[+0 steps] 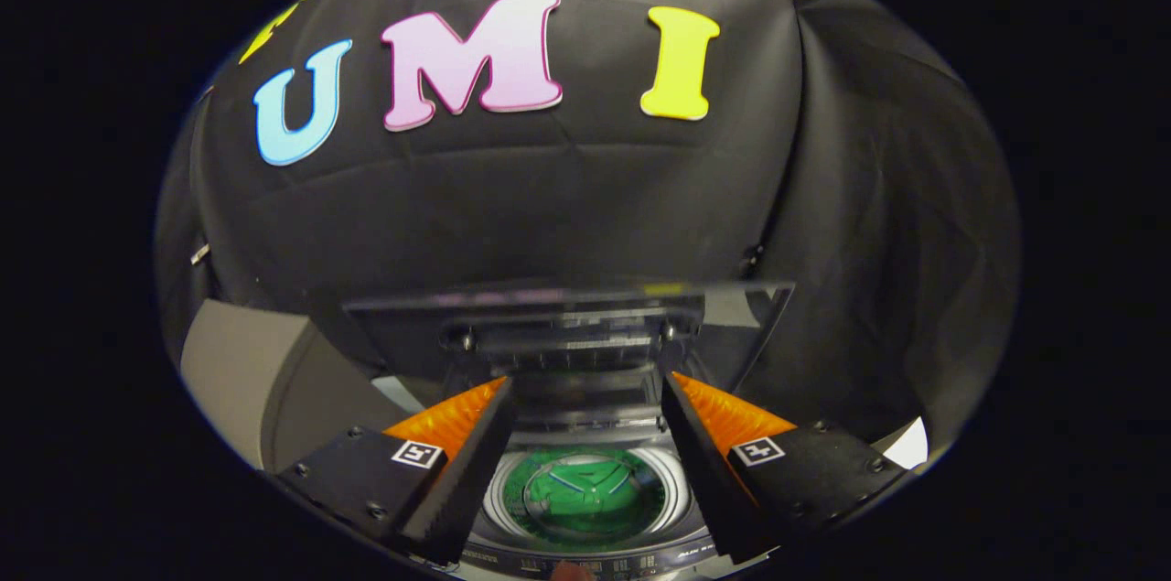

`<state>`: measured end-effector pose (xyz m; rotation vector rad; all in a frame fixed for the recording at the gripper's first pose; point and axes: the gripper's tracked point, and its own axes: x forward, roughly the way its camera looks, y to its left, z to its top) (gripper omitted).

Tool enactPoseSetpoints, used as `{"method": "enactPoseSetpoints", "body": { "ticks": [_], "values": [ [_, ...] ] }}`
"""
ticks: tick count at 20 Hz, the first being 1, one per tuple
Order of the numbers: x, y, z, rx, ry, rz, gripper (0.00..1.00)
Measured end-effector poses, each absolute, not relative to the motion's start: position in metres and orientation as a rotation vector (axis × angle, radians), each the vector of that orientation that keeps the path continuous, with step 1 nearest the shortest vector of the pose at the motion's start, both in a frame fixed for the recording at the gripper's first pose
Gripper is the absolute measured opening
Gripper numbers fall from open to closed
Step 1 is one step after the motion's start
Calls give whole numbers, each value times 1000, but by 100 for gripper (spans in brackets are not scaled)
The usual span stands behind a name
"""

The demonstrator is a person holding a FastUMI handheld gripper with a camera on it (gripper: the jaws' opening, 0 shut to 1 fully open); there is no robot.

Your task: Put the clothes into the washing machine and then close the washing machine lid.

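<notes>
One washing machine [585, 554], one raised lid [567, 325], one green garment [585, 489] inside drum.

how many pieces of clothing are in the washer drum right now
1 that shows: a green garment at the bottom of the drum, between the open gripper fingers. More could be hidden beneath.

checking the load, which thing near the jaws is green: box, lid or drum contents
The drum contents, low between the open, empty jaws. The raised lid beyond them is clear; the box left of them is grey.
</notes>
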<state>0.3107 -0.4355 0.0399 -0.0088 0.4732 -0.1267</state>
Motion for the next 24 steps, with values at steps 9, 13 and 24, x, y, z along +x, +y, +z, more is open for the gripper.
{"method": "enactPoseSetpoints", "body": {
  "ticks": [9, 13, 24],
  "values": [
    [390, -438, 69, 16, 423, -120, 99],
    [423, -436, 45, 14, 466, -109, 99],
    [426, -435, 23, -28, 443, -107, 100]
  ]
}}
